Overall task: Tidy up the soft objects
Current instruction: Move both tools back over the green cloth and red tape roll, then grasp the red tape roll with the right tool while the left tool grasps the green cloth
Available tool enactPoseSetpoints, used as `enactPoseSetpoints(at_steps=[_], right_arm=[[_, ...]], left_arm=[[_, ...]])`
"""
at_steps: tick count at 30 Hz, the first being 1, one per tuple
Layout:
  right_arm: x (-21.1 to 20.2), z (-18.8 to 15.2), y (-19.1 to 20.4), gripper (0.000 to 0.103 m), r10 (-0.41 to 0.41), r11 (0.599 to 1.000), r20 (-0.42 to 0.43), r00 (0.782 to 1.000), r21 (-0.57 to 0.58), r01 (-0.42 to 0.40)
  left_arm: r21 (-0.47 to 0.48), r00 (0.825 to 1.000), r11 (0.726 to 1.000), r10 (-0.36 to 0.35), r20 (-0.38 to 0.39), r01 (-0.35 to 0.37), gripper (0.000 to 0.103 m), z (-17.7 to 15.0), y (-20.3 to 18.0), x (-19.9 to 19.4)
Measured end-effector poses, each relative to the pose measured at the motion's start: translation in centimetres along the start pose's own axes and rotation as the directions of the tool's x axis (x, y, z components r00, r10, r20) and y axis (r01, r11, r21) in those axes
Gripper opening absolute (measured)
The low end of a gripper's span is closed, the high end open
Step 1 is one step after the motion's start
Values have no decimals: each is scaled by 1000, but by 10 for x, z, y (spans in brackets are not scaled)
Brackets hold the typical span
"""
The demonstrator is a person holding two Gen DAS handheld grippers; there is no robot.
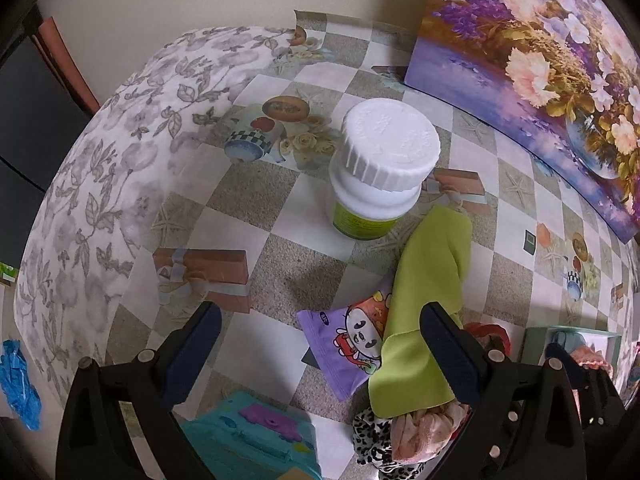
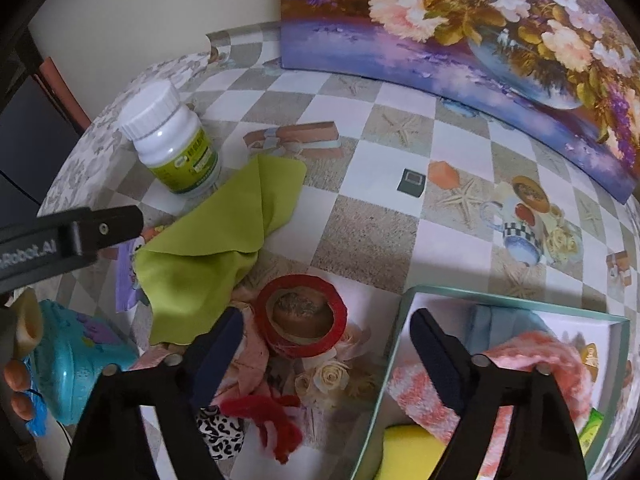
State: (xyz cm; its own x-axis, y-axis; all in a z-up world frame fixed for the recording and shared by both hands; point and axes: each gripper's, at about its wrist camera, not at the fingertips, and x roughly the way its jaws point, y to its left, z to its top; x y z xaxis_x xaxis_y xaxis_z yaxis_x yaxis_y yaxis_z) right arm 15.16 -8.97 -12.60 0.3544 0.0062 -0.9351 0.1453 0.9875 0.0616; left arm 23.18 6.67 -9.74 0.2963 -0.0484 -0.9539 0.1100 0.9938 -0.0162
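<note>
A lime-green cloth lies on the checked tablecloth, partly over a purple cartoon packet. My left gripper is open above the packet, its right finger resting over the cloth. Below lie a pink cloth and a leopard-print cloth. My right gripper is open and empty, straddling the left wall of a green-rimmed box that holds a pink fuzzy sock, a yellow sponge and a blue cloth. A red yarn piece lies near it.
A white-capped bottle stands behind the green cloth. A red tape roll lies by the box. A teal toy sits at front left. A flower painting leans along the back right.
</note>
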Motion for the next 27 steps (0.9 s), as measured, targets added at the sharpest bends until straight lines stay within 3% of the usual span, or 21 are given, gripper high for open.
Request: enactPoseSetpoints(at_steps=[5,11,27], right_arm=[[0,1,4,83,-19,1000,13,1000,-20,19],[-6,5,12,76,15,999,37,999,-42,-13],[26,0,17,68,8,999,-28,1000,-53,-10]], left_arm=[[-5,1000,1000,2,-7,-2,100,0,2,3],[-9,1000,1000,-2,-4,2,100,0,3,3],[0,1000,1000,3,-15,-3,100,-2,0,9]])
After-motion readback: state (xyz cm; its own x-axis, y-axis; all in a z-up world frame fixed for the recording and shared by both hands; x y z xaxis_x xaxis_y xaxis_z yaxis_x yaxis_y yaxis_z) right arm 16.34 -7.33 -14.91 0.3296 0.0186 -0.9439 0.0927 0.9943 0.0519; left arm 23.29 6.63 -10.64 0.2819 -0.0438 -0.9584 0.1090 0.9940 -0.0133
